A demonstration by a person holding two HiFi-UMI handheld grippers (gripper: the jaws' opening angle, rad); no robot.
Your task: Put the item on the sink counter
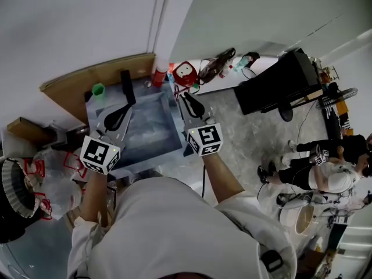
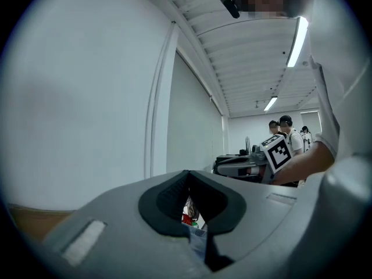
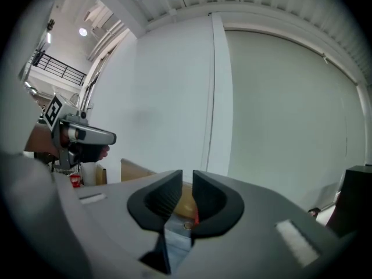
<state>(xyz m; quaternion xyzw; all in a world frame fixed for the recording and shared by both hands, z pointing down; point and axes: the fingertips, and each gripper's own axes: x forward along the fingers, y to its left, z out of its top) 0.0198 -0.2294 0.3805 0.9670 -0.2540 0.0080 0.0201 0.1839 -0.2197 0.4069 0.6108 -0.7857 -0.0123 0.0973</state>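
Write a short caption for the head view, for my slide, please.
A person holds the left tool and the right tool above a sink, with a green cup on its counter.

cannot make out the tiny bits [image 1: 220, 65] by the red thing [image 1: 185, 72]. cannot see the near side of the sink [image 1: 148, 127] under the shoulders [image 1: 174, 225]. see only parts of the people [image 1: 334, 176] far right.

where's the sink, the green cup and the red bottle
sink [image 1: 146, 131], head view, bare floor of the basin
green cup [image 1: 99, 89], head view, its side just below the rim
red bottle [image 1: 158, 75], head view, its red body
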